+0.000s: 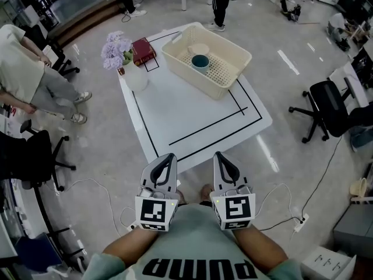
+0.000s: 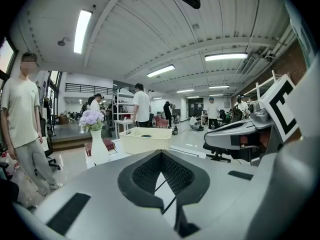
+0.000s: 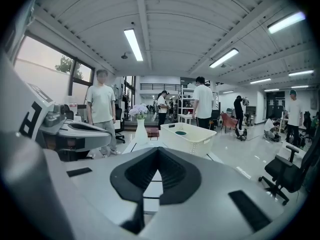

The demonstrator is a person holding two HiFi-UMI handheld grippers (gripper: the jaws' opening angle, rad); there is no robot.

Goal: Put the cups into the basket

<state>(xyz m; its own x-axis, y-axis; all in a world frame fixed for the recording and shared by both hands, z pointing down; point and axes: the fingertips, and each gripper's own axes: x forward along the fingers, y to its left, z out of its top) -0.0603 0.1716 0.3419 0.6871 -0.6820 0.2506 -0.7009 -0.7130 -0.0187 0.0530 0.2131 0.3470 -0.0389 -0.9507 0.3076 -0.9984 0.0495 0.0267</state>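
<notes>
The only readable writing is on the person's green shirt [image 1: 198, 247], where large black letters spell PUMA, seen upside down from the head view. Each gripper also carries one cube faced with a black-and-white square marker, the left cube [image 1: 156, 210] and the right cube [image 1: 234, 210], but these show patterns rather than words. There are two grippers, held side by side close to the person's body, short of the near corner of the white counter [image 1: 186, 112], which is ruled with black lines. The left gripper [image 1: 171, 156] has its jaws closed, the dark pads meeting at the tip with nothing between them, as the left gripper view shows. The right gripper [image 1: 217, 155] is the same, its jaws together and empty. One cream slotted basket [image 1: 189, 72] stands at the far right of the counter. It holds two cups: a teal cup [image 1: 200, 61] and, just behind it, a pale cream cup [image 1: 199, 49]. At the far left of the counter stands one white vase [image 1: 135, 76] of lilac flowers [image 1: 116, 49], with one dark red book [image 1: 143, 51] just beside it. Black office chairs [image 1: 326, 107] and several people stand on the grey floor around the counter.
</notes>
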